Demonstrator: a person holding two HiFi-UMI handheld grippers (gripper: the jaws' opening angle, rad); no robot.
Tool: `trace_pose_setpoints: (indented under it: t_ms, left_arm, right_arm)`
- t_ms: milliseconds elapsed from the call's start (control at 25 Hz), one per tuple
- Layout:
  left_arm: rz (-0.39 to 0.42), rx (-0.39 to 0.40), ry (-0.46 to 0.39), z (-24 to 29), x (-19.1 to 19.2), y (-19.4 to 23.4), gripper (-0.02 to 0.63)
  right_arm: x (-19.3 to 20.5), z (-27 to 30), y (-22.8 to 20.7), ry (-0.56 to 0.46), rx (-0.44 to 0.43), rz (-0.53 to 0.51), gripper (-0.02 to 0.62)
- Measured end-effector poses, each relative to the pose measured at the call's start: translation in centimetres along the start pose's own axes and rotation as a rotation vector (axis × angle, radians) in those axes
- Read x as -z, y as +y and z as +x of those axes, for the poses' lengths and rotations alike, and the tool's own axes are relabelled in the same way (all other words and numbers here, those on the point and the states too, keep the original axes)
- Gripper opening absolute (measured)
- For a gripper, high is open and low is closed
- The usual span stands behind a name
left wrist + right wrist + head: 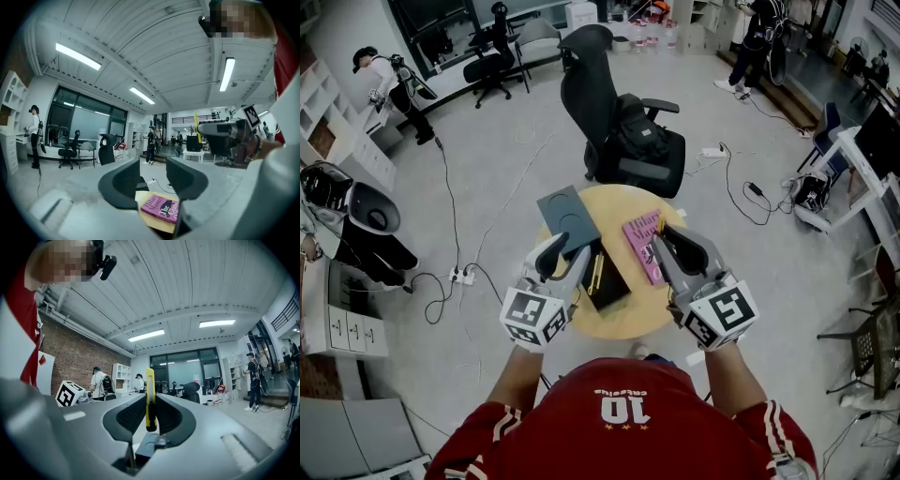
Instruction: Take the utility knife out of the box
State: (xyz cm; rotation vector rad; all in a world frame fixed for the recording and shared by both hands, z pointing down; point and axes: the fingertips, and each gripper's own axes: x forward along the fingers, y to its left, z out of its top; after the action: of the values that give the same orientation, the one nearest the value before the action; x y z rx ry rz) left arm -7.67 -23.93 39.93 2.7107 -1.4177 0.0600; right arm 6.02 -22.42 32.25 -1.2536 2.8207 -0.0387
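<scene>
A yellow utility knife (150,394) stands upright between the jaws of my right gripper (149,416), which is shut on it. In the head view the right gripper (673,247) hovers over the round wooden table (623,323), beside a pink book (643,246). The open black box (607,283) lies at the table's middle, with its grey lid (567,217) behind it. My left gripper (565,255) hangs over the box's left side. In the left gripper view its jaws (152,180) stand open with nothing between them, and the pink book (161,208) shows beyond.
A black office chair (623,131) stands just behind the table. Cables (455,272) and a power strip lie on the floor to the left. Other people (389,89) stand at the room's edges, and desks and shelves line the walls.
</scene>
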Motion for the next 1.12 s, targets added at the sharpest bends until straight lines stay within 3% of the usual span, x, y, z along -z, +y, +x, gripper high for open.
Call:
trace_pose_setpoints:
  t_ms: [440, 1120]
  left_arm:
    - [-0.083, -0.037, 0.160, 3.0, 8.8, 1.5, 0.172]
    - [-0.125, -0.081, 0.573, 7.0, 27.4, 1.8, 0.172]
  right_arm:
    - [1.4, 0.2, -1.0, 0.035, -0.034, 0.008, 0.055]
    - [5.1, -0.8, -3.4, 0.081, -0.097, 0.046, 0.055]
